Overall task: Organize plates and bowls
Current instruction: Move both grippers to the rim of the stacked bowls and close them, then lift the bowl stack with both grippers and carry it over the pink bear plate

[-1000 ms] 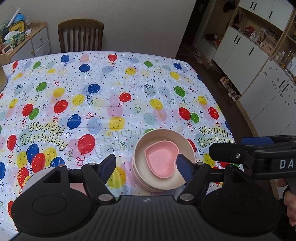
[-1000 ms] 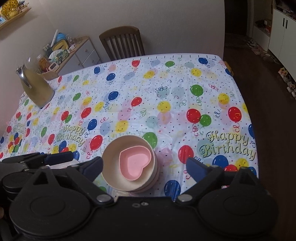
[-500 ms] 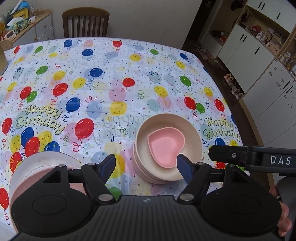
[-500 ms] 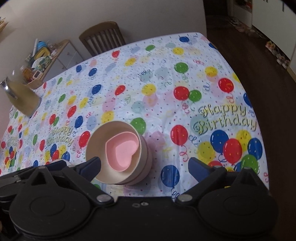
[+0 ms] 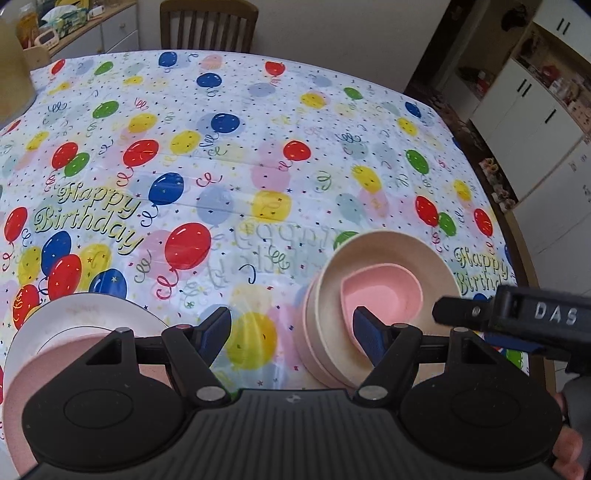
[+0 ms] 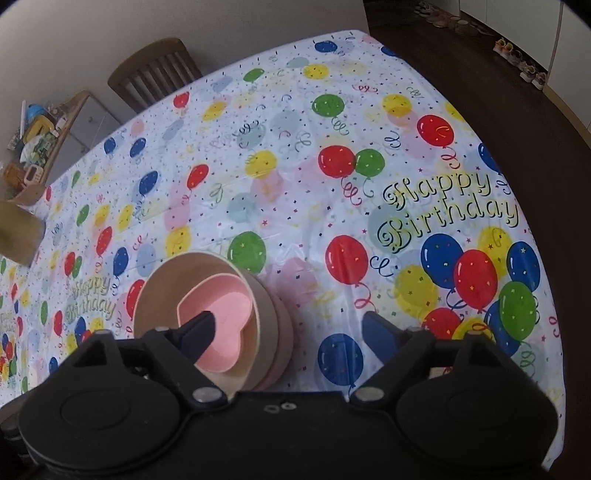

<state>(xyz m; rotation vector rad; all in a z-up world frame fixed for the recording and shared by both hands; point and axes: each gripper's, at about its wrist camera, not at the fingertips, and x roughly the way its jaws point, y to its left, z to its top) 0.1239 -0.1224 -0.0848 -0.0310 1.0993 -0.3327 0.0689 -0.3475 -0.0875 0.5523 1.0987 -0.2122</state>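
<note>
table covered with a white plastic cloth printed with coloured balloons and "happy birthday" (image 5: 258,155). near its front edge: a stack of round beige bowls (image 5: 384,258) (image 6: 162,291), nested, with a pale pink bowl at the bottom of the stack. a small pink heart-shaped dish (image 5: 384,291) (image 6: 229,306) sits inside the top bowl.

front left corner: a stack of flat plates, white one (image 5: 92,317) under a pink one (image 5: 22,373), partly hidden behind the left gripper body.

left gripper (image 5: 291,328): jaws spread, nothing between them but bare cloth. its right finger (image 5: 365,332) overlaps the near rim of the bowl stack in view; contact cannot be told.

right gripper (image 6: 288,332): jaws have just been closing, not yet on anything, gap wide. left finger (image 6: 199,332) hangs over the heart dish, right finger (image 6: 380,336) outside the stack, so the right side of the bowls lies between them. pads not pressing.

wooden chair (image 5: 208,22) at far side. white cabinets (image 5: 535,110) to the right.
</note>
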